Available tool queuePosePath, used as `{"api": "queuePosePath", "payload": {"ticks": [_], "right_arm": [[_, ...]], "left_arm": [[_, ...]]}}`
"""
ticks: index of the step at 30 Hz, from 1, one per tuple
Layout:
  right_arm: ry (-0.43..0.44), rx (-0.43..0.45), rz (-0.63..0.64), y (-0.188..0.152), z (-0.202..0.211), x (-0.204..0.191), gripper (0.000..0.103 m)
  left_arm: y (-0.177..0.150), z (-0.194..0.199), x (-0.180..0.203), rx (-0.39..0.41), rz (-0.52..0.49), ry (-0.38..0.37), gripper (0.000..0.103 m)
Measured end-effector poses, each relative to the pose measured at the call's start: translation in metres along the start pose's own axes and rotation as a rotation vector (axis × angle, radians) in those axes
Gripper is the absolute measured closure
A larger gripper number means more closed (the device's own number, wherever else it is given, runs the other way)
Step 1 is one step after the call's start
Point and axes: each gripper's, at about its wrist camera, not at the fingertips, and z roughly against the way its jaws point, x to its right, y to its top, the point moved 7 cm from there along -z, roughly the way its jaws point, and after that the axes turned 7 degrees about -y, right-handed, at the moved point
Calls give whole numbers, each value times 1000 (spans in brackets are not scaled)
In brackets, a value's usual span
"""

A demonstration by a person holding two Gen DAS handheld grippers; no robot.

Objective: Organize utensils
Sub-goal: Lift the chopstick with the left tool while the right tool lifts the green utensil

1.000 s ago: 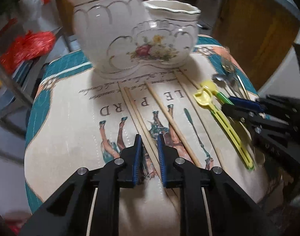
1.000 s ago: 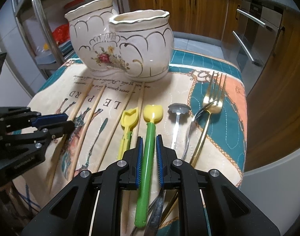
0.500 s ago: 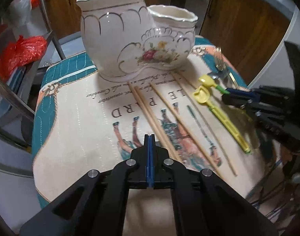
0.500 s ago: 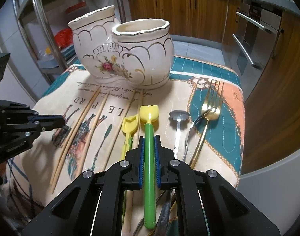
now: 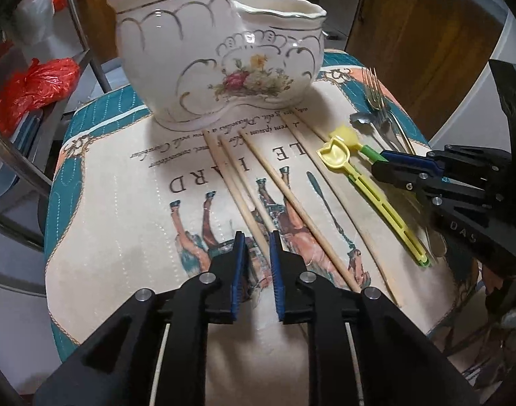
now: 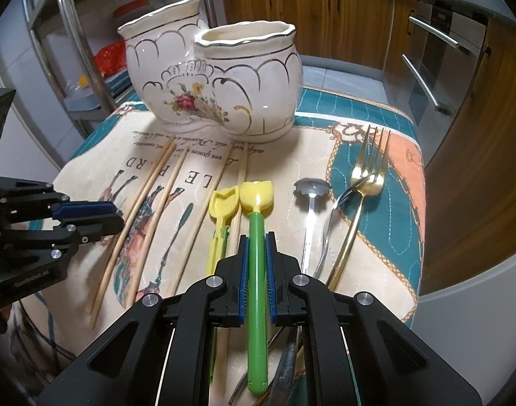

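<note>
Blue-padded left tool [image 5: 255, 264] reopening, empty; right tool [image 6: 256, 267] still gripping green-handled scoop [image 6: 256, 270].

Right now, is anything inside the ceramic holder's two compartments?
The shorter compartment shows only bare cream inner wall near its rim; its floor is hidden. The taller compartment's interior is out of sight. Every visible utensil lies on the cloth.

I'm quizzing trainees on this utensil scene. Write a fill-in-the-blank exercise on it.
1. The right gripper is shut on the ____-handled spoon.
2. The ceramic holder has ____ openings, both empty.
3. The left gripper has its jaws opening around a wooden ____.
4. The gold fork lies on the ____ side of the cloth in the right wrist view.

Missing words: green; two; chopstick; right
</note>
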Motion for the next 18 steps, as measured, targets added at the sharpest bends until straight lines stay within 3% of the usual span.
{"api": "queuePosePath", "payload": {"ticks": [4, 11, 18], "right_arm": [[5, -3, 1, 0, -1, -2, 93], [18, 4, -8, -1, 0, -1, 93], [17, -1, -20, 1, 0, 4, 93]], "left_arm": [[1, -5, 3, -6, -17, 25, 88], [4, -2, -6, -10, -61, 14, 99], [-6, 7, -22, -45, -141, 11, 99]]}}
